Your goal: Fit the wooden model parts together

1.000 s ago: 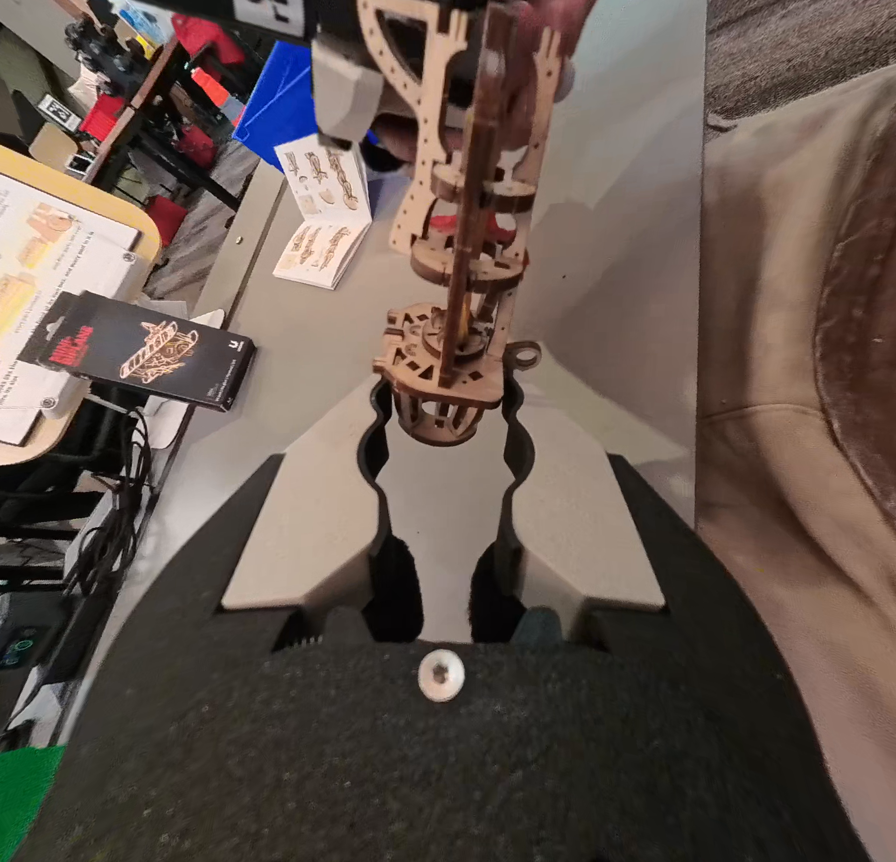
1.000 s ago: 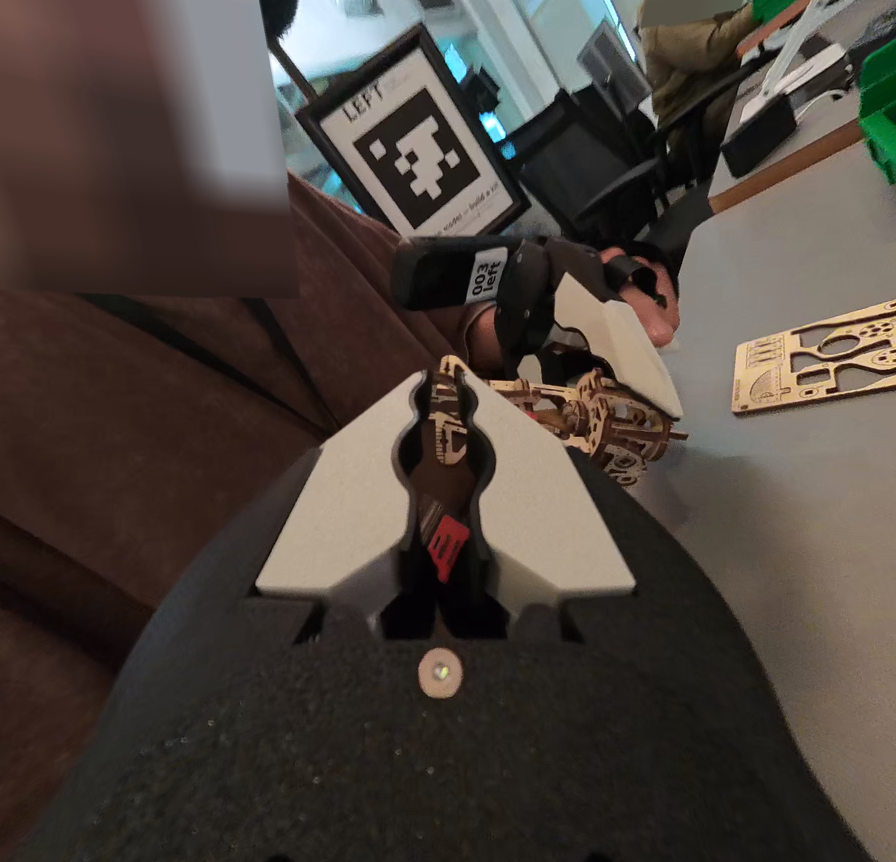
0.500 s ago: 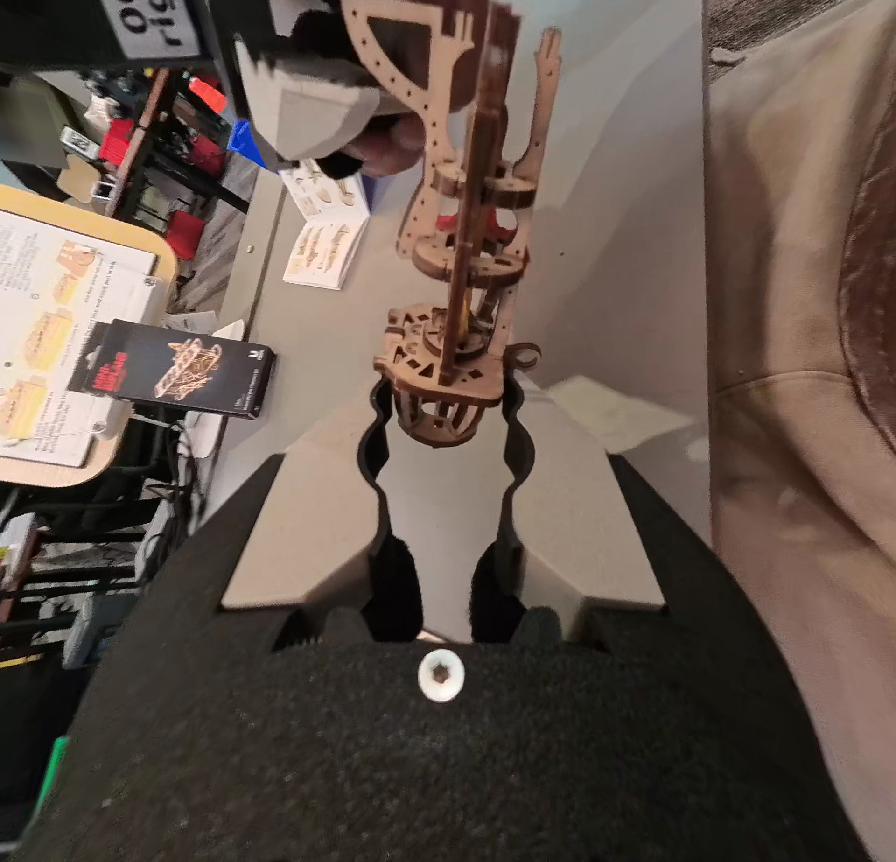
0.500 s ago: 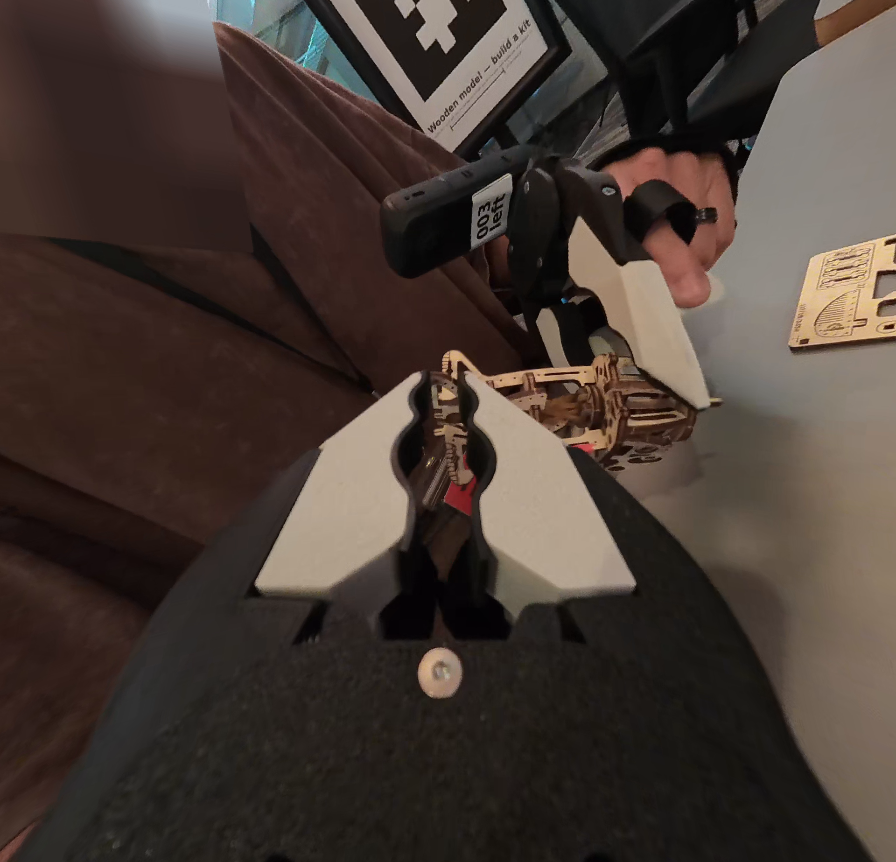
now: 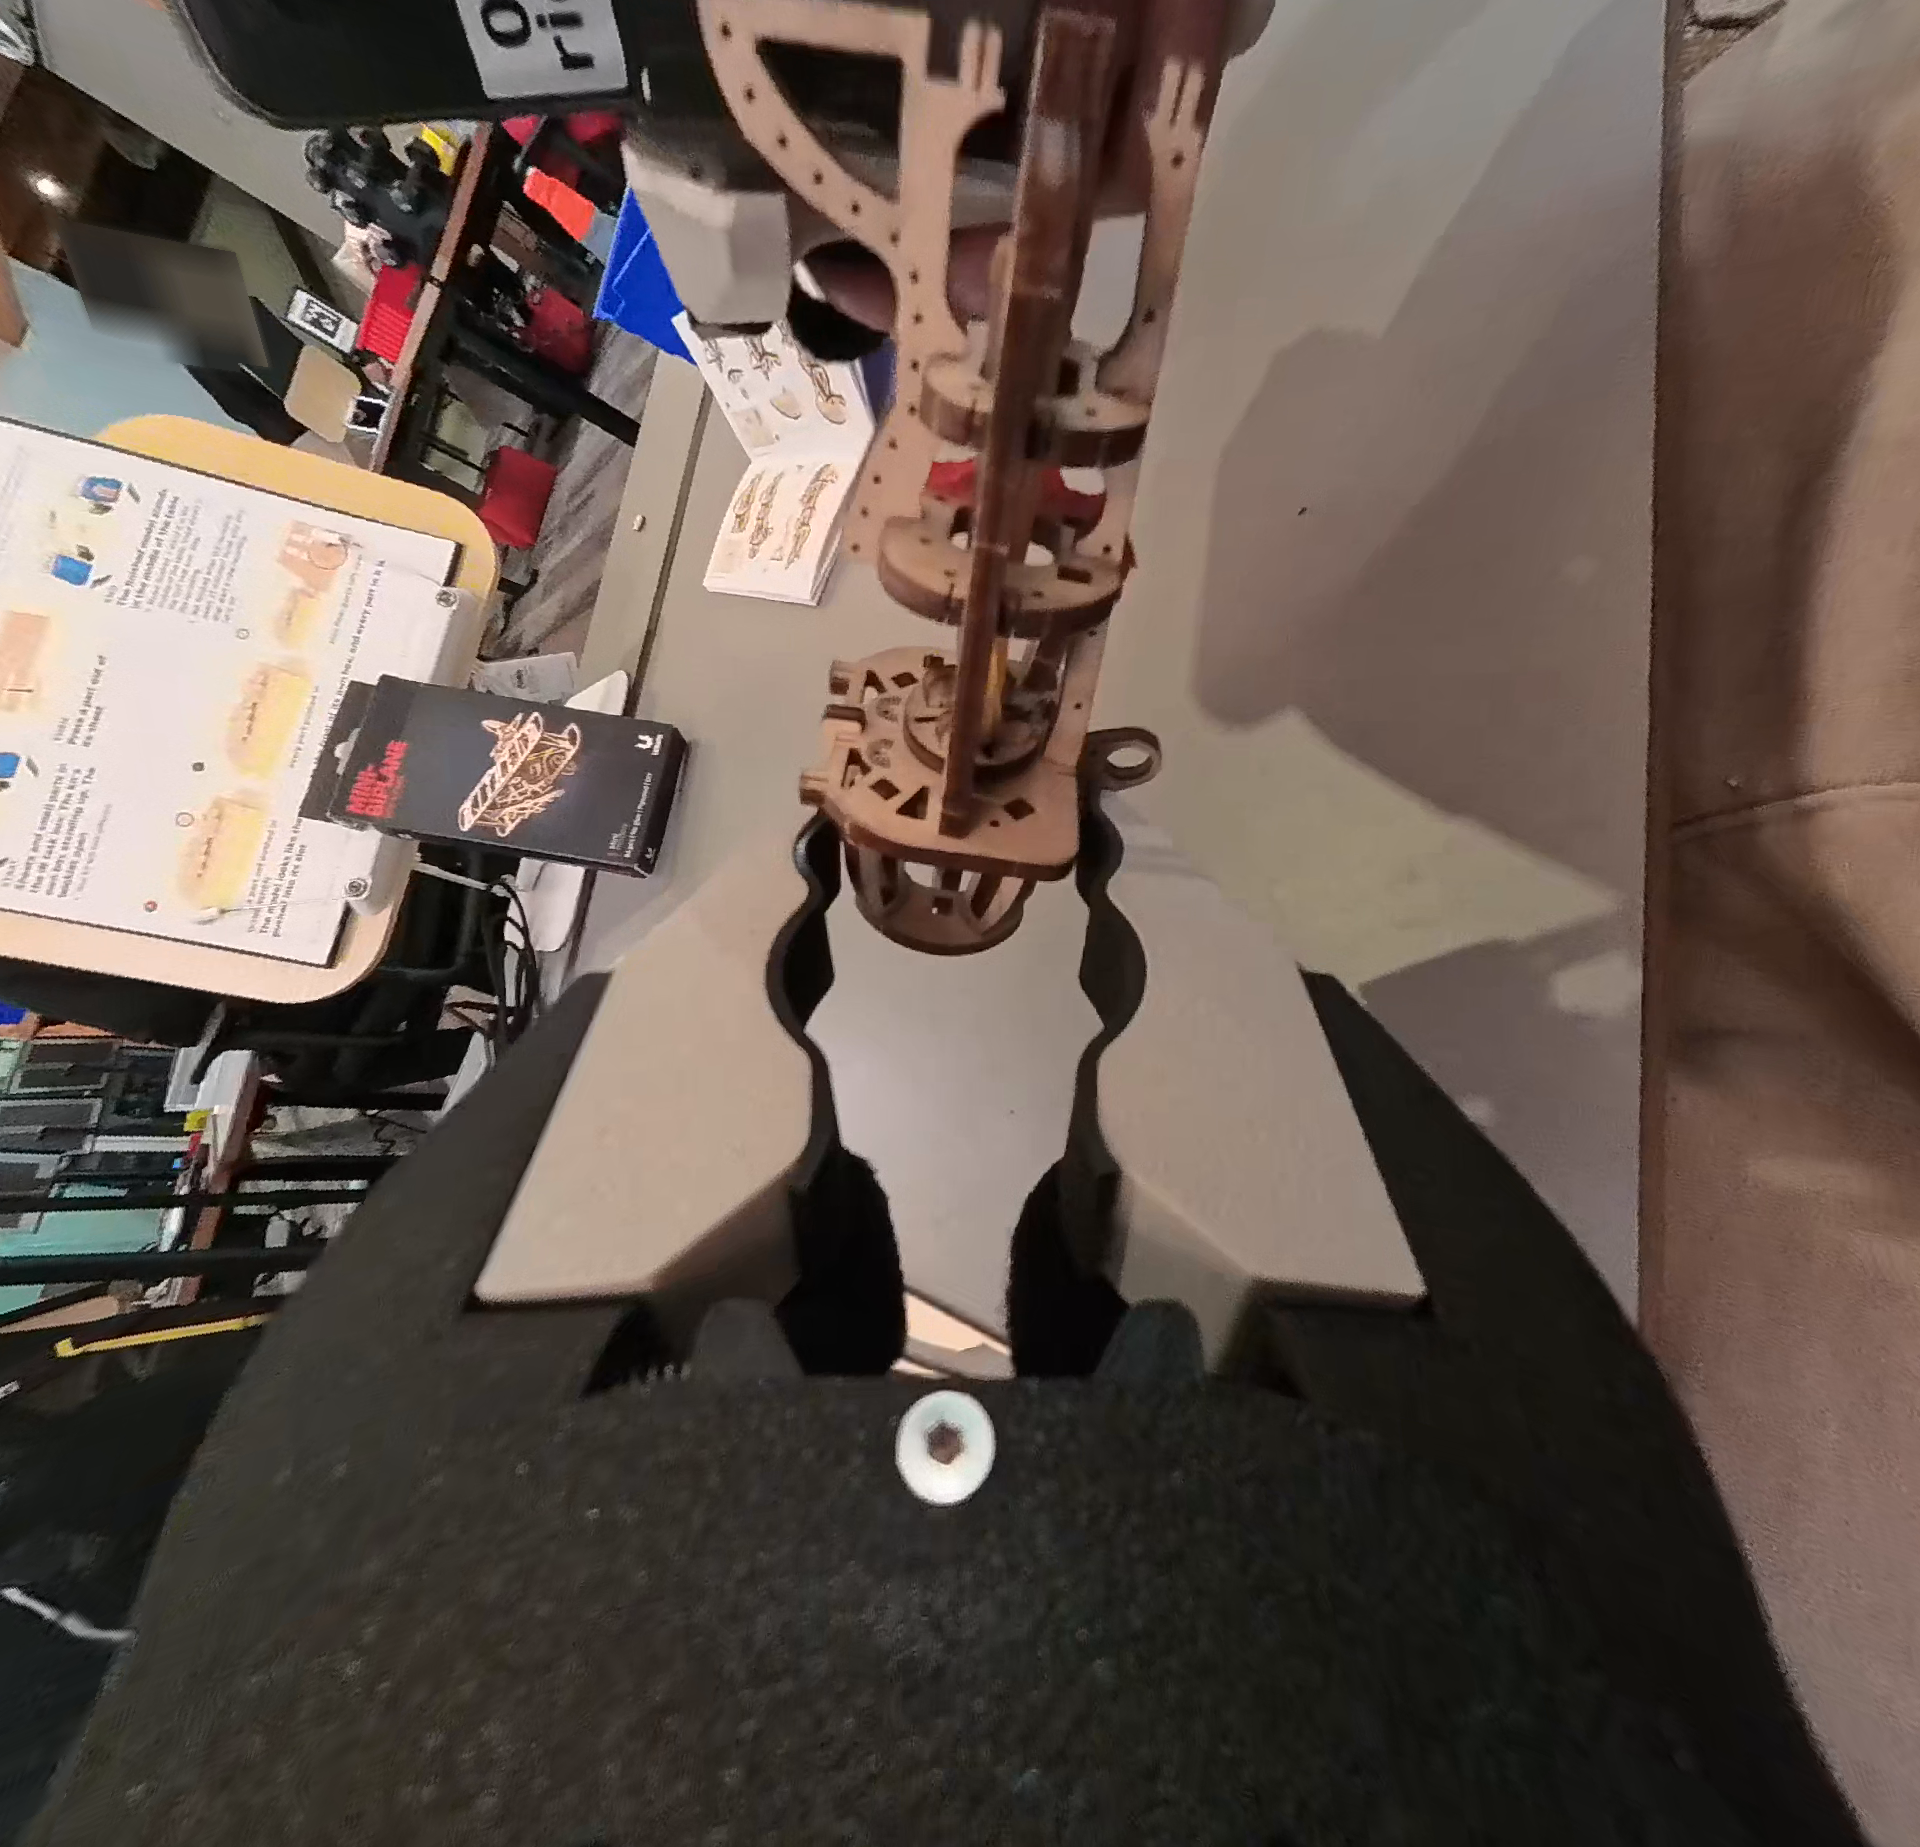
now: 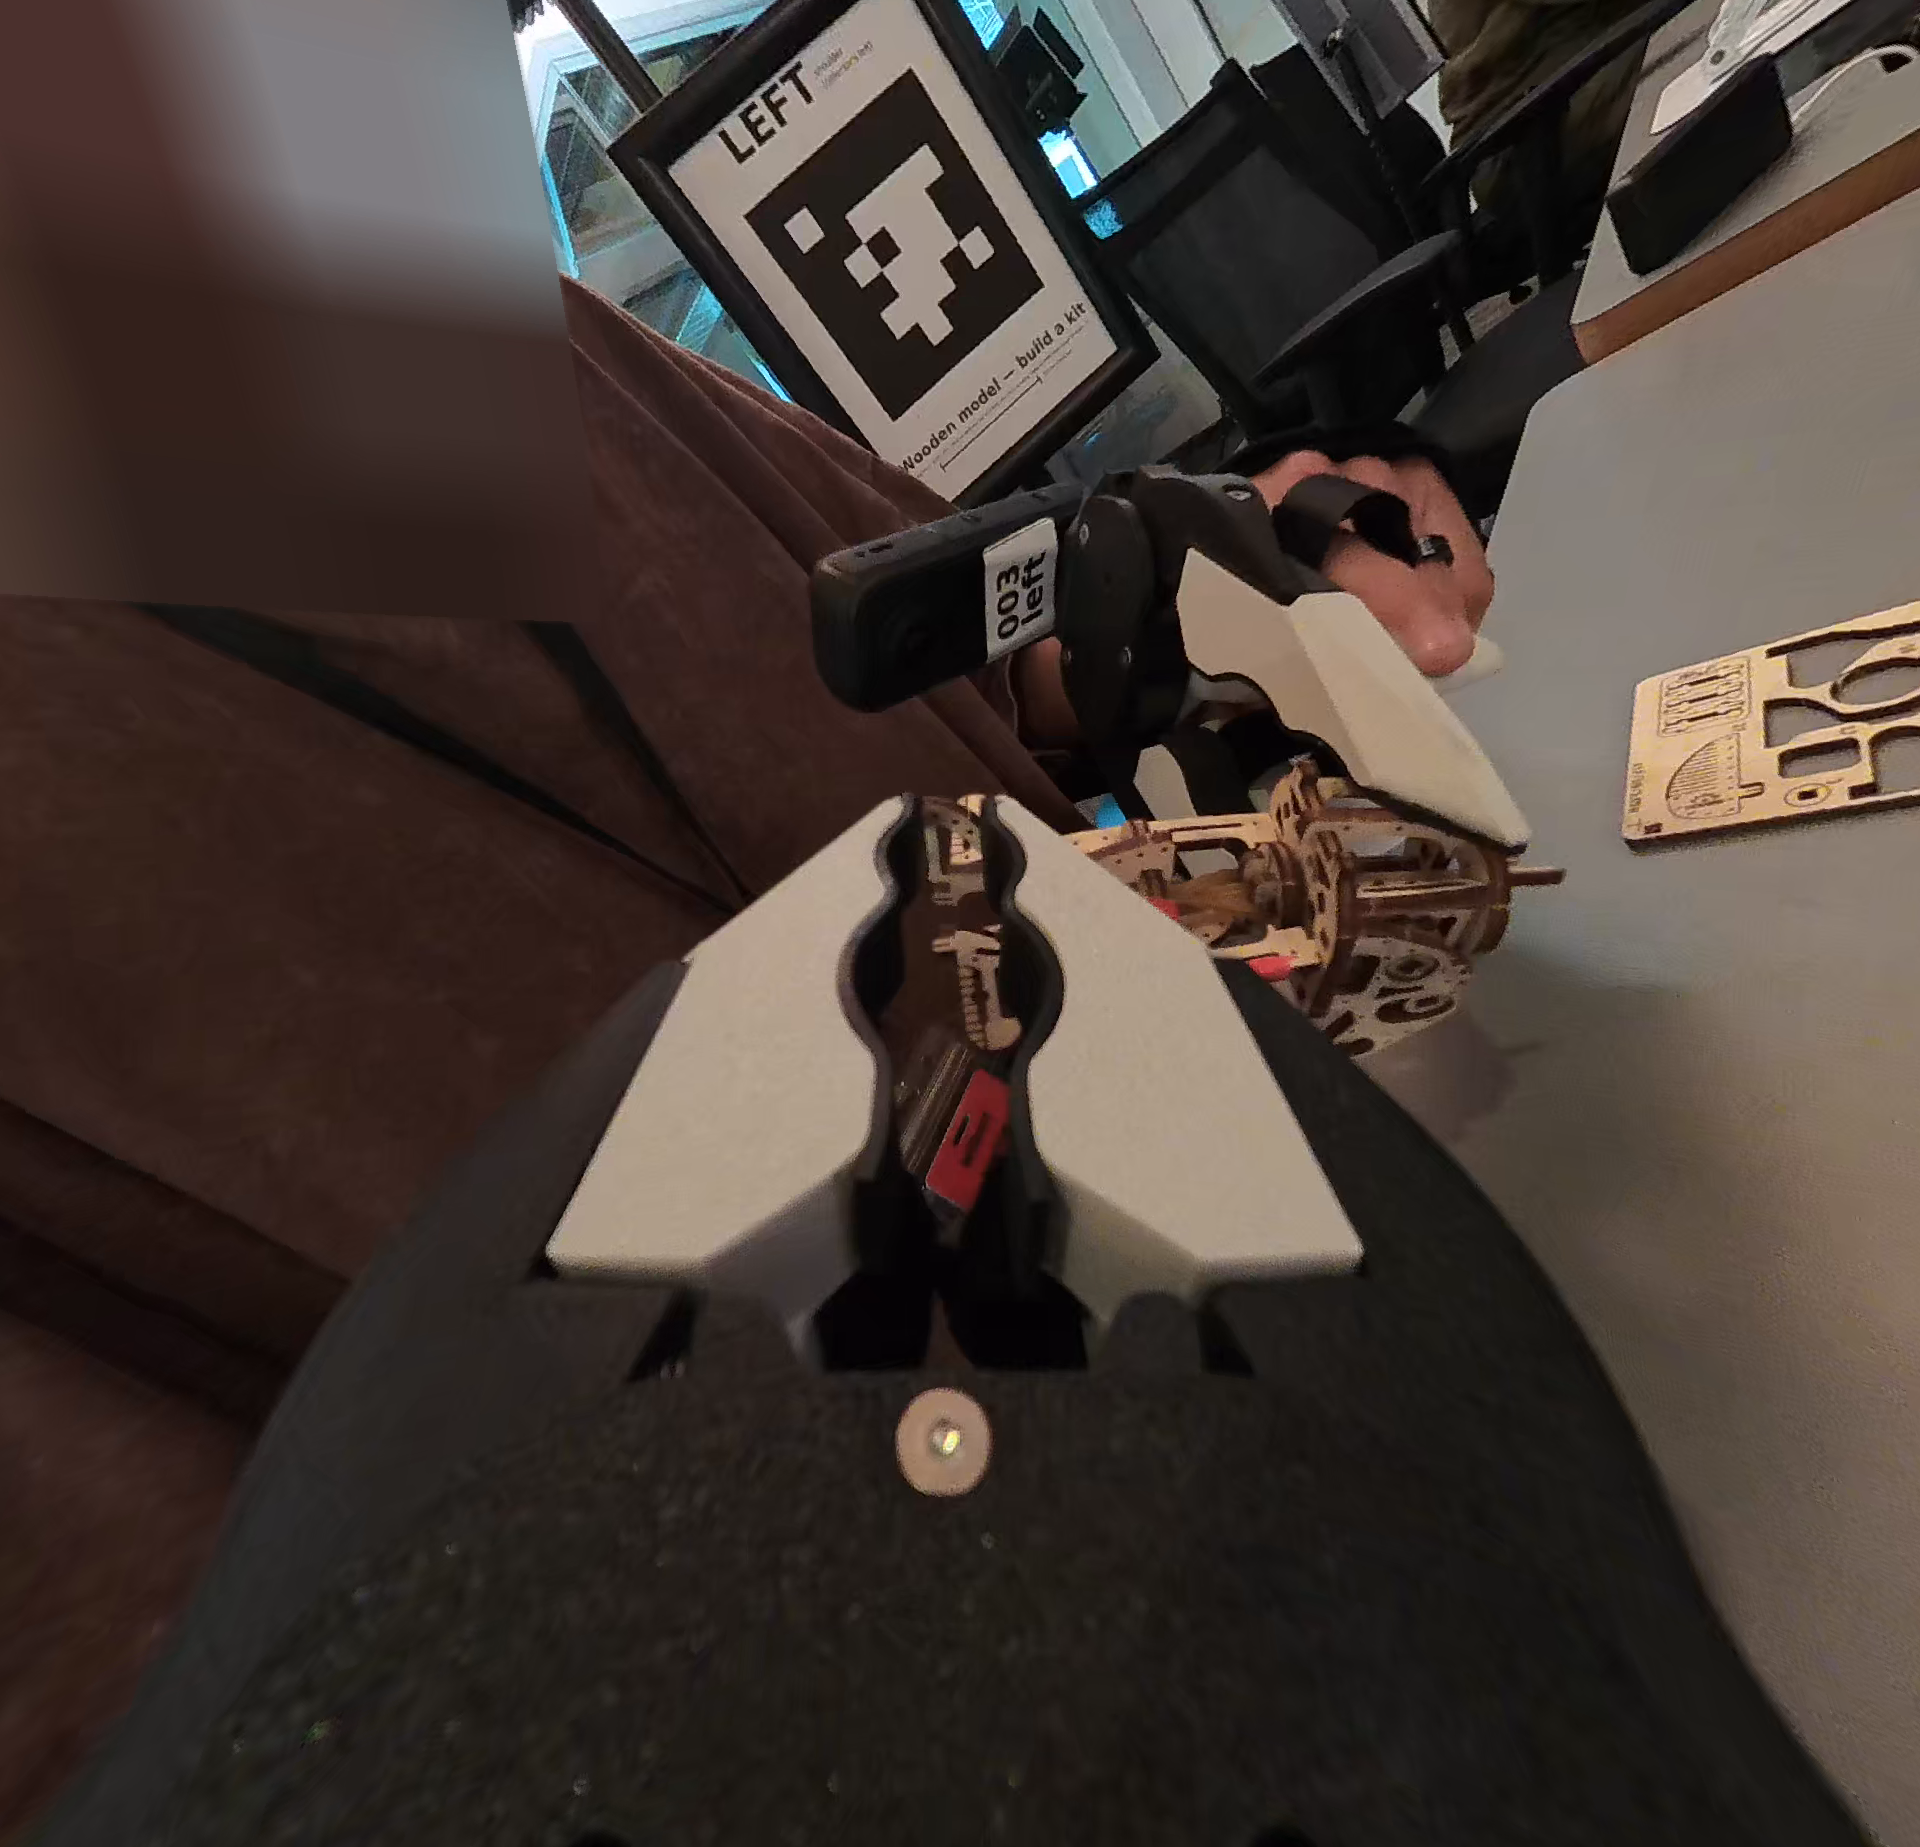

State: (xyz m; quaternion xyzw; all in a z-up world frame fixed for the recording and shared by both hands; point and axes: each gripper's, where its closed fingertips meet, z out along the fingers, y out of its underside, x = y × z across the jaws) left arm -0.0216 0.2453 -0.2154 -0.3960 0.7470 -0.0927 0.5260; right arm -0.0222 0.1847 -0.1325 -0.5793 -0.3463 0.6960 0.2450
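Note:
A half-built wooden model [image 5: 966, 758] of laser-cut parts is held in the air above the grey table [image 5: 1403, 447], one gripper at each end. My left gripper [image 5: 951, 862] is shut on its round cage-like nose, which sits between the fingertips. My right gripper [image 6: 951, 831] is shut on the flat frame at the other end, and a red piece [image 6: 966, 1143] shows deep between its fingers. The right gripper also shows at the top of the left wrist view [image 5: 717, 228]. The left gripper shows in the right wrist view [image 6: 1351, 696], its finger lying over the model [image 6: 1351, 914].
A wooden part sheet [image 6: 1787, 727] lies on the table to the right. An open booklet [image 5: 779, 488], a black box [image 5: 509, 769] and a board with an instruction sheet [image 5: 208, 696] lie left. A framed marker sign [image 6: 894, 228] stands behind. A person's clothing [image 5: 1787, 862] borders the table.
Both grippers keep hold of the model. The pair tilted and swung, then came back near where it was a second ago; the right gripper has come closer in the left wrist view.

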